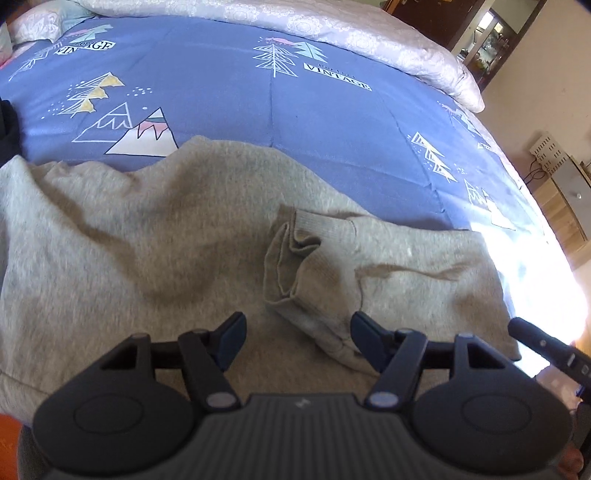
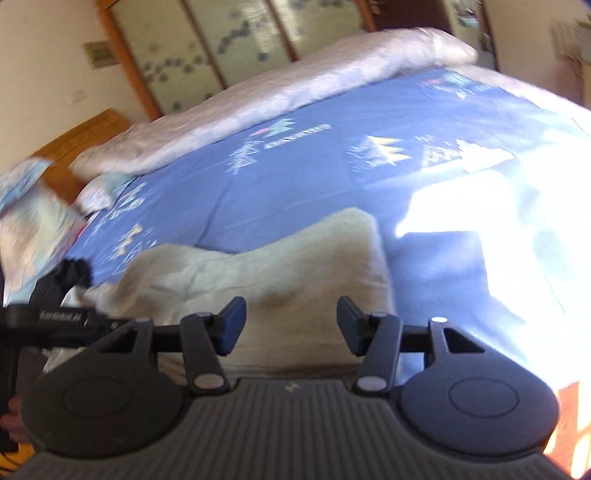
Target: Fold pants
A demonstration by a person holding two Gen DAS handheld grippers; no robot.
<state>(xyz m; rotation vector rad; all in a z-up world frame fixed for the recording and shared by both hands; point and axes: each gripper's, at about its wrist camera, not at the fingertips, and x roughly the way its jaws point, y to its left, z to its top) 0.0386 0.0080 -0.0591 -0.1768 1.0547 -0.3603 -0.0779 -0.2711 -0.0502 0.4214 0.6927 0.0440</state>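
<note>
Grey sweatpants (image 1: 147, 236) lie spread on the blue patterned bedsheet (image 1: 229, 92). A leg with a ribbed cuff (image 1: 306, 236) lies folded over the rest, its open end pointing left. My left gripper (image 1: 297, 338) is open and empty, low over the pants just in front of the cuff. In the right wrist view the pants (image 2: 295, 251) lie ahead, blurred, and my right gripper (image 2: 291, 325) is open and empty above their near edge. Part of the right gripper (image 1: 546, 350) shows at the right of the left wrist view.
A pale quilt (image 1: 369, 33) is bunched along the far side of the bed. A dark garment (image 1: 7, 129) lies at the left edge. Strong sunlight (image 2: 498, 221) washes out the sheet to the right. A wooden headboard (image 2: 81, 136) and pillows (image 2: 33, 206) are at the left.
</note>
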